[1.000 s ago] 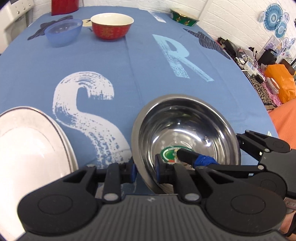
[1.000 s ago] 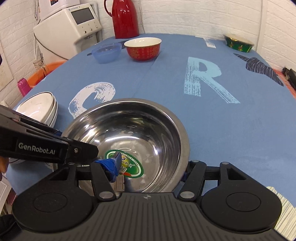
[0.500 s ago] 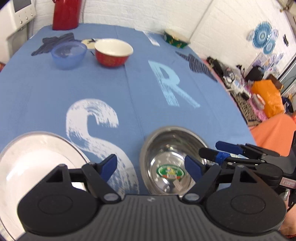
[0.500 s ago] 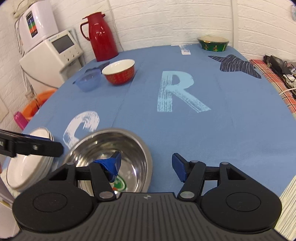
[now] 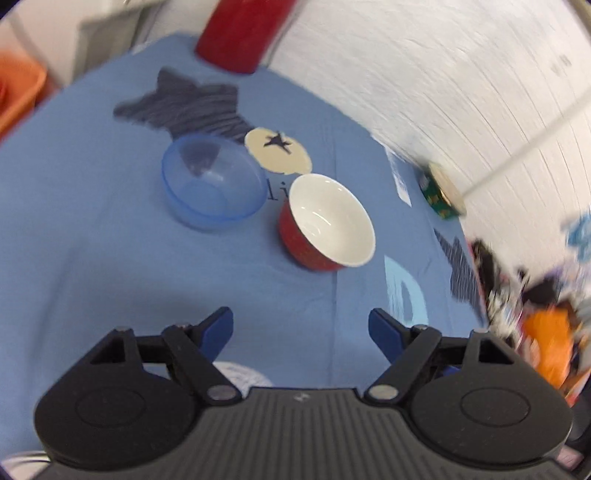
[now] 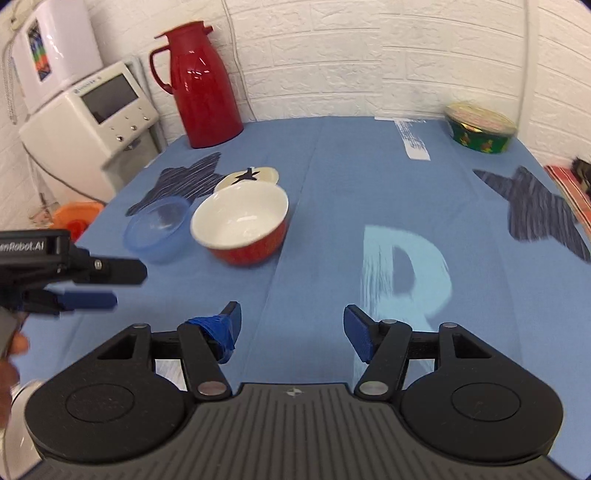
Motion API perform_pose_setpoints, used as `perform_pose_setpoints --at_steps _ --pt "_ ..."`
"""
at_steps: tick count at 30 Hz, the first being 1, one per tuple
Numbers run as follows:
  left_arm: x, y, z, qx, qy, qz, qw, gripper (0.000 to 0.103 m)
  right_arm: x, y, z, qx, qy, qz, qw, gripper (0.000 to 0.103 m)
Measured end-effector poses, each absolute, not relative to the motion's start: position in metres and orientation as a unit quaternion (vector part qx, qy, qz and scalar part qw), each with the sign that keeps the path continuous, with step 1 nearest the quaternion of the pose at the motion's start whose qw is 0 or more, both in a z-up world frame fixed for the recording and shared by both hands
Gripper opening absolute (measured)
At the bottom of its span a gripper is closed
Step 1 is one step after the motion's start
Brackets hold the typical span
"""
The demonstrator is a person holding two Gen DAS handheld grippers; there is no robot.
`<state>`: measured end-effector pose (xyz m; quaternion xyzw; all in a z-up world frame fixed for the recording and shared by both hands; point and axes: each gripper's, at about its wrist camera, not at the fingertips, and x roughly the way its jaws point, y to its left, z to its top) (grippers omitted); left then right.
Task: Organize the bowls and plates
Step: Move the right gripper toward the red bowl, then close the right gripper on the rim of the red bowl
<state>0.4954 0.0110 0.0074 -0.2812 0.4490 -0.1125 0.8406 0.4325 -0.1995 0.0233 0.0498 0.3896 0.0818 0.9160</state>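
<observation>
My left gripper is spread wide with nothing between its blue-padded fingers; it hangs over bare blue tablecloth, pointed toward the two bowls at the far side. The red bowl, white inside, stands just ahead and slightly right of the gap; the clear blue bowl sits to its left and a little farther off, the two close together, though I cannot tell whether they touch. Beyond them I see the base of the red thermos at the far edge; a small green tin lies far right near the wall; that side of the left view is blurred.

My right gripper is likewise wide apart and empty; its left finger is wrapped in blue tape. In this view the red bowl is ahead and to the left, the blue bowl just beside it on the left, the thermos upright behind them next to a white appliance. The left gripper reaches in from the left edge, near the blue bowl but apart from it; a hand shows at the lower left corner. The pale letter R on the cloth lies ahead to the right.
</observation>
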Motion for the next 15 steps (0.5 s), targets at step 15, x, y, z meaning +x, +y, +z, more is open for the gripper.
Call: perform_pose_setpoints --at_steps 15 --pt "0.558 0.005 -0.030 -0.353 0.444 0.003 0.823 0.082 0.550 -0.201 0.001 0.072 0.375 0.117 0.917 0.049"
